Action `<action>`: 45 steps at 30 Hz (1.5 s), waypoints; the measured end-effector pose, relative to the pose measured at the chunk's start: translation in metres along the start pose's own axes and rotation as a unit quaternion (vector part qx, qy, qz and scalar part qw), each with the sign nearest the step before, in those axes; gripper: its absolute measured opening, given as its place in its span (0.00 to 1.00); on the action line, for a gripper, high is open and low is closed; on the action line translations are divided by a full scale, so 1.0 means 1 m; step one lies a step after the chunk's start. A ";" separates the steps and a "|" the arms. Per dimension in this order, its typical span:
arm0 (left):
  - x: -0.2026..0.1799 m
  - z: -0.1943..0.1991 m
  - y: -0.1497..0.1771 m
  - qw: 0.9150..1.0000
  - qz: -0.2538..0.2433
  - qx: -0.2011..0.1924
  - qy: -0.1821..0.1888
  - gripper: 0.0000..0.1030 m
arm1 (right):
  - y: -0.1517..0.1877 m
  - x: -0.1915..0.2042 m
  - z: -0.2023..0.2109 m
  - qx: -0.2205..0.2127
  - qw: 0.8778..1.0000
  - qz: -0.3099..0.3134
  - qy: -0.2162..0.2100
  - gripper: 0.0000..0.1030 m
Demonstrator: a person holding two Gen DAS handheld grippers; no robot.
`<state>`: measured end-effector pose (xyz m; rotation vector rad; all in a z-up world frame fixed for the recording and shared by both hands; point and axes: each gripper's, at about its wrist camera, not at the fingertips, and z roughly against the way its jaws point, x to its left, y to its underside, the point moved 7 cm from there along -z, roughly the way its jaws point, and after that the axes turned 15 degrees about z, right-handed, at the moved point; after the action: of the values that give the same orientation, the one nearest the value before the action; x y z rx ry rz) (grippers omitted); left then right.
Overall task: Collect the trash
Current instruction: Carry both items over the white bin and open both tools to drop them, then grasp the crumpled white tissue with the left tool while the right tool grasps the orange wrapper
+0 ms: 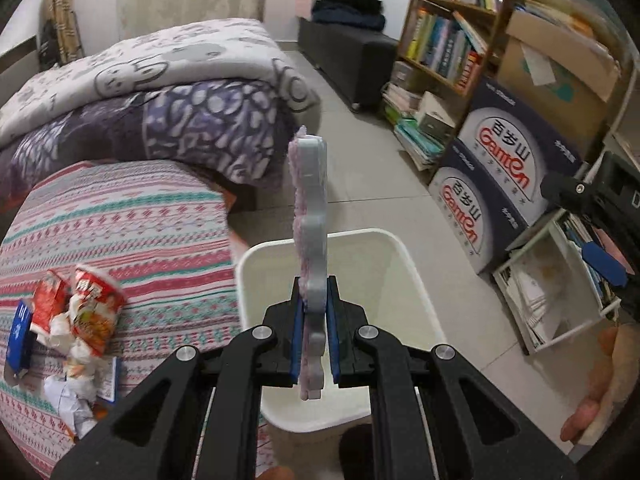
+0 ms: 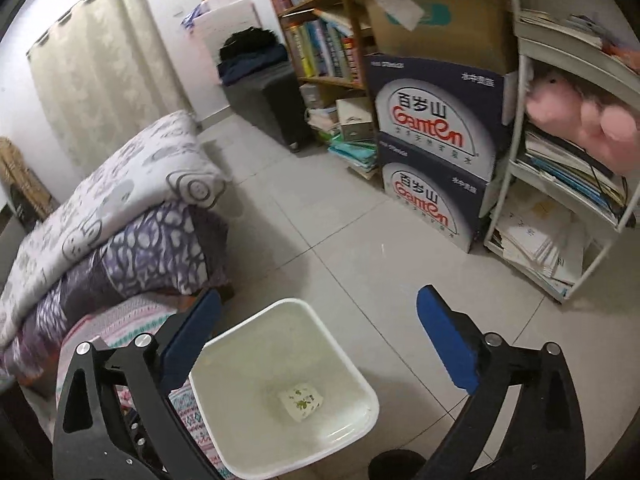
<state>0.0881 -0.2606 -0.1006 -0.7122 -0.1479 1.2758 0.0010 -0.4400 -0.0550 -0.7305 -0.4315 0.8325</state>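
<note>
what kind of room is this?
Likely a bedroom, also used for storage: folded quilts stacked on a bed, a bookshelf packed with books, and stacked water cartons on the tiled floor.

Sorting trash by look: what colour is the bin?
White bin, clearest in the right wrist view.

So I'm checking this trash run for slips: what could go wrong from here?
1. The left claw pinches only the lower end of a tall grey, pink-fringed tool; it could twist or slip.
2. The white bin stands tight against the bed; a nudge could shift it.
3. The wrapper pile on the striped cover could scatter.
</note>
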 end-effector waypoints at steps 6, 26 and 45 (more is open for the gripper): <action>-0.018 -0.005 -0.005 0.999 -0.004 0.019 0.032 0.25 | -0.002 -0.012 0.002 -0.005 1.000 -0.024 0.011 0.93; 0.128 0.024 0.017 0.989 -0.008 -0.008 -0.145 0.74 | 0.032 0.087 -0.001 0.026 0.993 0.107 -0.029 0.93; 0.297 0.025 0.063 0.964 0.123 0.136 -0.191 0.75 | 0.105 0.210 -0.018 0.141 0.962 0.186 -0.142 0.93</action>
<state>0.1178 0.0260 -0.1990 -0.2474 -0.1977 1.6276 0.0865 -0.2337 -0.1300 -0.4298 -0.4252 1.3343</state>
